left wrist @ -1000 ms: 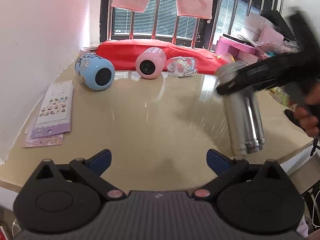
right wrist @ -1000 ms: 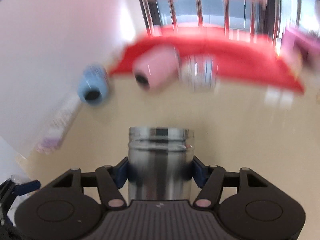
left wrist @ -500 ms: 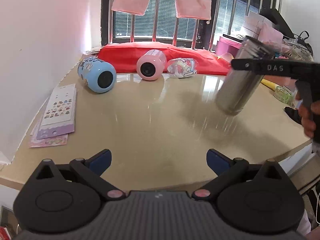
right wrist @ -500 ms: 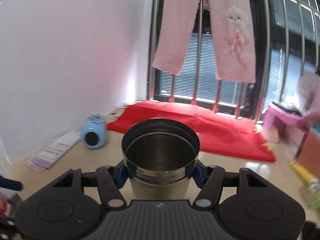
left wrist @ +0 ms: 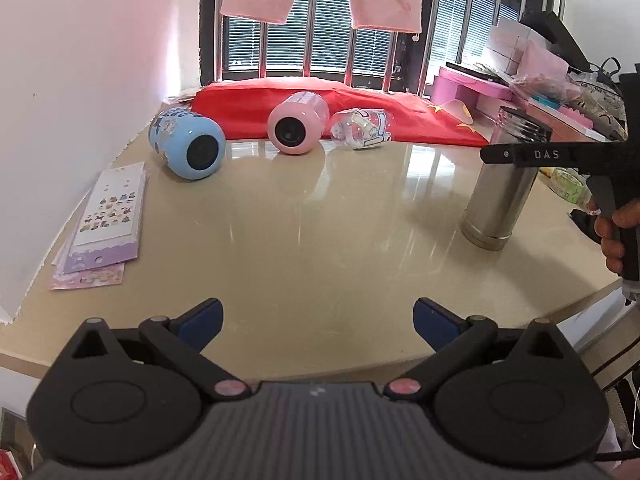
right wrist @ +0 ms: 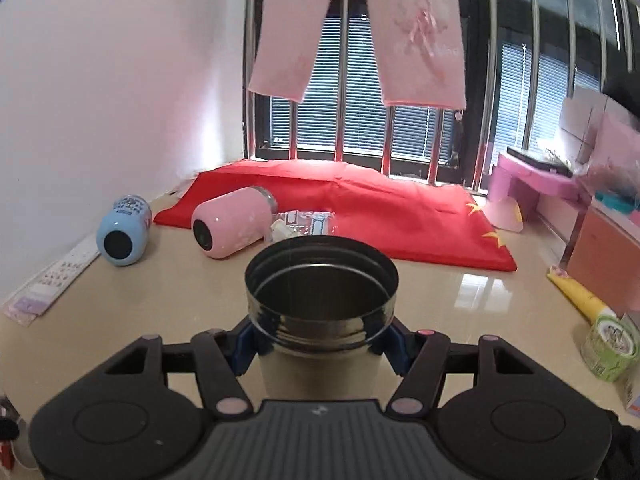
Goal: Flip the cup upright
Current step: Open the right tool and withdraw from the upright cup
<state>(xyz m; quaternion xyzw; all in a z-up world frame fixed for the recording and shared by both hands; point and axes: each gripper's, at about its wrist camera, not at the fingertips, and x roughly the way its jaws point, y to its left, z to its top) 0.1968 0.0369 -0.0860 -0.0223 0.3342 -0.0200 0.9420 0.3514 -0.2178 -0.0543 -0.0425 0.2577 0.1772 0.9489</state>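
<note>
Steel cup point(right wrist: 322, 312) upright on table point(left wrist: 320, 240), right fingers point(right wrist: 244, 346) grasping it, left fingers point(left wrist: 202, 314) released

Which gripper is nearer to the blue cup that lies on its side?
Left. The left gripper hovers open, apart from the blue cup. The right gripper, farther off, grips the steel cup.

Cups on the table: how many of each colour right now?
Bare steel cylindrical cup, upright: 1
Pink cylindrical cup, on its side: 1
Blue patterned cylindrical cup, on its side: 1
Clear printed plastic cup, on its side: 1
Total: 4
</note>
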